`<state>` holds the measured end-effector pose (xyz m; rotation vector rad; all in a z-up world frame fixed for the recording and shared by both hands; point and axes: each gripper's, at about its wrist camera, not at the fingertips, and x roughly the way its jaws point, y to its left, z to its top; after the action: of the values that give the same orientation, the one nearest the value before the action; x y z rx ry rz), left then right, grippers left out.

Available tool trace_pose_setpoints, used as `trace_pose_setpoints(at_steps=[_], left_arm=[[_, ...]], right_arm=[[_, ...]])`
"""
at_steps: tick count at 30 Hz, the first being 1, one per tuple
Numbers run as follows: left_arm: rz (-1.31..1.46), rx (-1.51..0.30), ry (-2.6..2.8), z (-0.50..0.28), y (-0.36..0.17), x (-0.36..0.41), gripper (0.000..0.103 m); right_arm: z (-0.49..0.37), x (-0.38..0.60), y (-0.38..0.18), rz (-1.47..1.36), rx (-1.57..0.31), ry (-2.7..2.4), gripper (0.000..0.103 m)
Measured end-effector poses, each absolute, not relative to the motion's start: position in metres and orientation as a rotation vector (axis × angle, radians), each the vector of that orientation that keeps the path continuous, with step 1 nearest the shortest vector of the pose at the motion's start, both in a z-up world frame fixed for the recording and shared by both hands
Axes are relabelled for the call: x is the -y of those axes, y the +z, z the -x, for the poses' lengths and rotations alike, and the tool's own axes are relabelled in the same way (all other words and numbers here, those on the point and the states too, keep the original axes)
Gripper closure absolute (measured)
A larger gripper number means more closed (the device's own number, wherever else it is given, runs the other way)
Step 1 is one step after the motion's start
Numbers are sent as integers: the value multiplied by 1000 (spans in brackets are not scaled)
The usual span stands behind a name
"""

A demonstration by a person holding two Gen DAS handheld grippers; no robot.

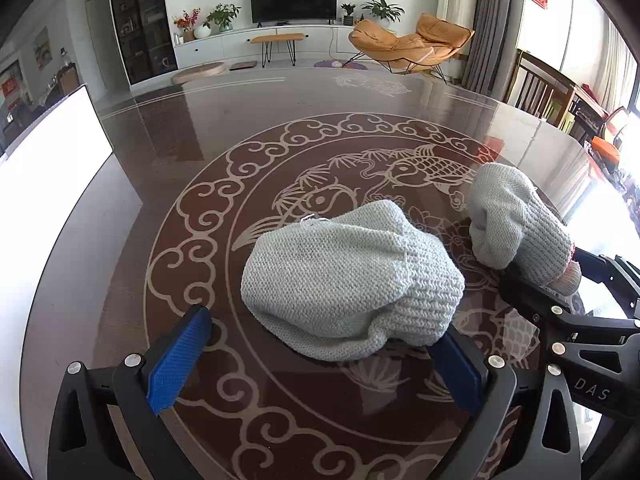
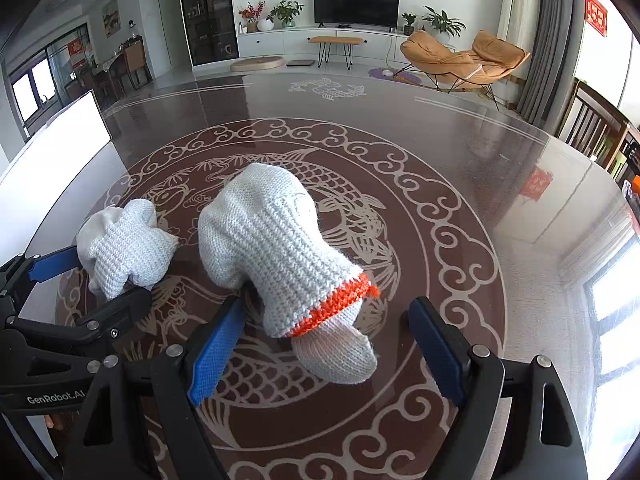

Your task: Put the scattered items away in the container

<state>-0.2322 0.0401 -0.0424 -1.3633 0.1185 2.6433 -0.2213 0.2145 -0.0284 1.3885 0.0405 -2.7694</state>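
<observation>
Both tools gape open: left tool [image 1: 320,364] straddles one knitted glove [image 1: 348,284], right tool [image 2: 324,356] the orange-cuffed glove [image 2: 276,240], both lying on the tabletop [image 2: 460,144]. Grasping step, seemingly; next, close, then carry to the white container [image 1: 52,168].

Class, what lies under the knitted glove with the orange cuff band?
The glove with the orange band lies on the patterned table; carp artwork shows around it. Whatever is beneath stays covered. The right claw straddles its cuff, open.
</observation>
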Motion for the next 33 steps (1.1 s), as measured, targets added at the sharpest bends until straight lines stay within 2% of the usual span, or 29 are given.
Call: trace_pose_setpoints(at_steps=[33], left_arm=[[1362, -118, 2643, 230, -43, -38, 0]], right_arm=[[221, -216, -29, -1388, -38, -2771, 18]])
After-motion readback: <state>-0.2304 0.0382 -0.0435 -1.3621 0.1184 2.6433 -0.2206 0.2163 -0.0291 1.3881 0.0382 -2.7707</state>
